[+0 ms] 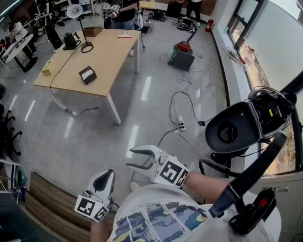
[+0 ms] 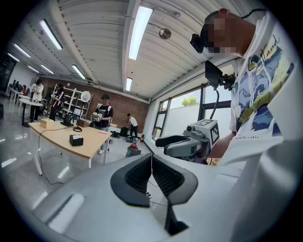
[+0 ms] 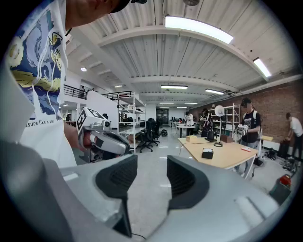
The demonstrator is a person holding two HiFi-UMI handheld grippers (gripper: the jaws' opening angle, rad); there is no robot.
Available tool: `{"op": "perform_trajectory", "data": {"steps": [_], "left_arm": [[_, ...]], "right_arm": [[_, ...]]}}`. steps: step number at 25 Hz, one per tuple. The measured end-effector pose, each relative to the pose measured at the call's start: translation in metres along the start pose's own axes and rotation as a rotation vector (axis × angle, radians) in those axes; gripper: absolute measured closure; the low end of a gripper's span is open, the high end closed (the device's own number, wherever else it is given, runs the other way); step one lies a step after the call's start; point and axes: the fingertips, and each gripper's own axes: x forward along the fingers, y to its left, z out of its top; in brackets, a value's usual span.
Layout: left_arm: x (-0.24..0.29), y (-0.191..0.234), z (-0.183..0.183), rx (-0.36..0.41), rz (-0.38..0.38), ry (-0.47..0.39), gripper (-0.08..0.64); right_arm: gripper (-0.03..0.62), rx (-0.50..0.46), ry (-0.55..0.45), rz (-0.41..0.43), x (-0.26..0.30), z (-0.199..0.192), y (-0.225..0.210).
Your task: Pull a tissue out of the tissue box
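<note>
Two handheld grippers sit low in the head view, close to the person's printed shirt and above a grey floor. The left gripper [image 1: 107, 176] has its jaws pressed together, and the right gripper [image 1: 129, 158] has its jaws spread wide with nothing in the gap. The tissue box [image 1: 87, 74], dark with white tissue showing at its top, stands on a light wooden table [image 1: 111, 56], well apart from both grippers across a bare stretch of floor. The same table also carries a small yellowish box [image 1: 46, 69] near one corner, a cardboard box [image 1: 92, 31] and a desk lamp [image 1: 75, 12]. A red vacuum cleaner [image 1: 182, 51] stands beyond the table, and a white power strip [image 1: 181, 124] lies among cables on the floor. In the left gripper view, the two ribbed pads meet along a thin line and hold nothing. The table and the tissue box appear small and far off at the left, and the right gripper, with its marker cube, hangs just beside at the right. In the right gripper view, the ribbed pads stand clearly apart, and only floor shows between them. The tissue box sits on the table, far off to the right of the jaws, and the left gripper appears near the left edge.
</note>
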Motion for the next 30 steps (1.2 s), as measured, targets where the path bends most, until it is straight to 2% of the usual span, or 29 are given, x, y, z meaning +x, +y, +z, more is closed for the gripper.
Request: {"op": "perform_trajectory", "data": {"steps": [17,23,30], "left_arm": [[0.004,0.005,0.003,-0.004,0.006,-0.005,0.554],[-0.012,0.021,0.001,-0.005,0.004,-0.018,0.554],[-0.031,0.033,-0.009,-0.037,-0.031,-0.035,0.557]], "right_arm": [[0.401,0.006,-0.007,0.030,0.007,0.006,-0.003],[0.581,-0.004,0.000,-0.005,0.022,0.007,-0.001],[0.589,0.015,0.009,-0.034,0.042,0.005,0.017]]}}
